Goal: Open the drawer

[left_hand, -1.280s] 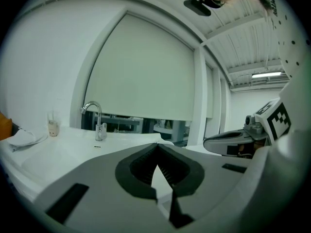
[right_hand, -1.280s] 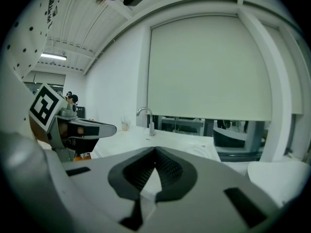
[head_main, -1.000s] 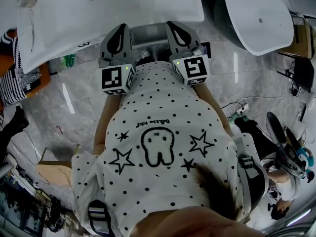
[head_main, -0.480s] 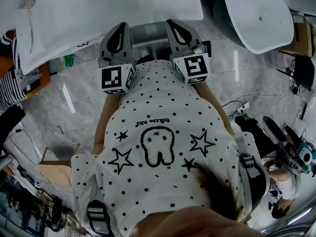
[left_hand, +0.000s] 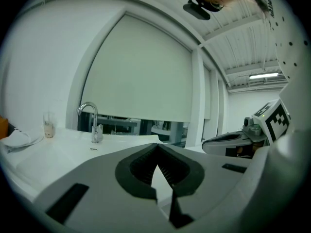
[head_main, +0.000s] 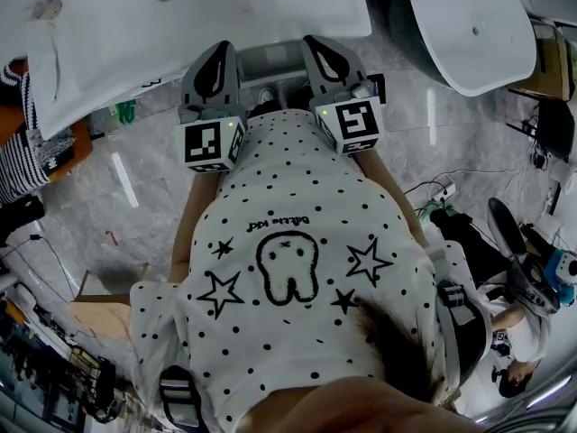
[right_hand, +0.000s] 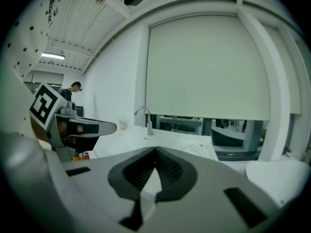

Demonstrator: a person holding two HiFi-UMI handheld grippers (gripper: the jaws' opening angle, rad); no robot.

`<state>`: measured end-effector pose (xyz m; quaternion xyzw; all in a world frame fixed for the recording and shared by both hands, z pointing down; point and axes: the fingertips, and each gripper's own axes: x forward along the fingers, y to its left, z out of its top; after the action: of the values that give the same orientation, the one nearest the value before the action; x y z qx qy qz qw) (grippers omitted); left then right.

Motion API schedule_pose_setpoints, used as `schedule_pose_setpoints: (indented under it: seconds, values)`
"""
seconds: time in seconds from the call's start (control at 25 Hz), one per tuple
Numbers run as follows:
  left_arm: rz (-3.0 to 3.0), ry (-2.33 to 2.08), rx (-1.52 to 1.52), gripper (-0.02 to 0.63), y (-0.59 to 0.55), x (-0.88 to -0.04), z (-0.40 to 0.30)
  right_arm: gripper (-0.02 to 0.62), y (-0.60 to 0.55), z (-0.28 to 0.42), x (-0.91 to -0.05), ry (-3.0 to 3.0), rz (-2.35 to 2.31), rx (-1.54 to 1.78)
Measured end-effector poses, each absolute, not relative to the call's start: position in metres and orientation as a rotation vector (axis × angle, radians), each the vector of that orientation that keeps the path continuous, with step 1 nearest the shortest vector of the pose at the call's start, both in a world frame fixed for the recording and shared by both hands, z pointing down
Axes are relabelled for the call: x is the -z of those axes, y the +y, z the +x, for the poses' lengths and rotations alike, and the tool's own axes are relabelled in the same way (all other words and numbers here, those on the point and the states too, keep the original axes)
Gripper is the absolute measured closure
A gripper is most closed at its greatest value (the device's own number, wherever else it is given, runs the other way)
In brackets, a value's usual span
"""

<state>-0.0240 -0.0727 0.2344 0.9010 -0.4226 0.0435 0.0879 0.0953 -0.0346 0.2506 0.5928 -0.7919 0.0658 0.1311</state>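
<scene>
Counter [head_main: 225,21] edge near left tool [head_main: 220,50], right tool [head_main: 316,45]

We hold the L gripper [head_main: 221,50] & R gripper [head_main: 317,45] side by side, tips by the near edge of the counter [head_main: 135,34]. On it, far left, stands the faucet [left_hand: 90,120], w/ a cup [left_hand: 47,129] further left. A basin [head_main: 469,25] lies far right, apart.

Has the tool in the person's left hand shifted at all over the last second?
No. The left tool sits at the same spot against the white countertop's front edge, with its jaws closed on nothing.
</scene>
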Motion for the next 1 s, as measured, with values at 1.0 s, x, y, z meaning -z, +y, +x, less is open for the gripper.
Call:
schedule_pose_setpoints:
  seconds: [1.0]
  values:
    - [2.666,-1.275,-0.115,0.601,-0.079,-0.24,-0.041,0.581,-0.042,0.079,-0.255,-2.302,1.698,-0.172]
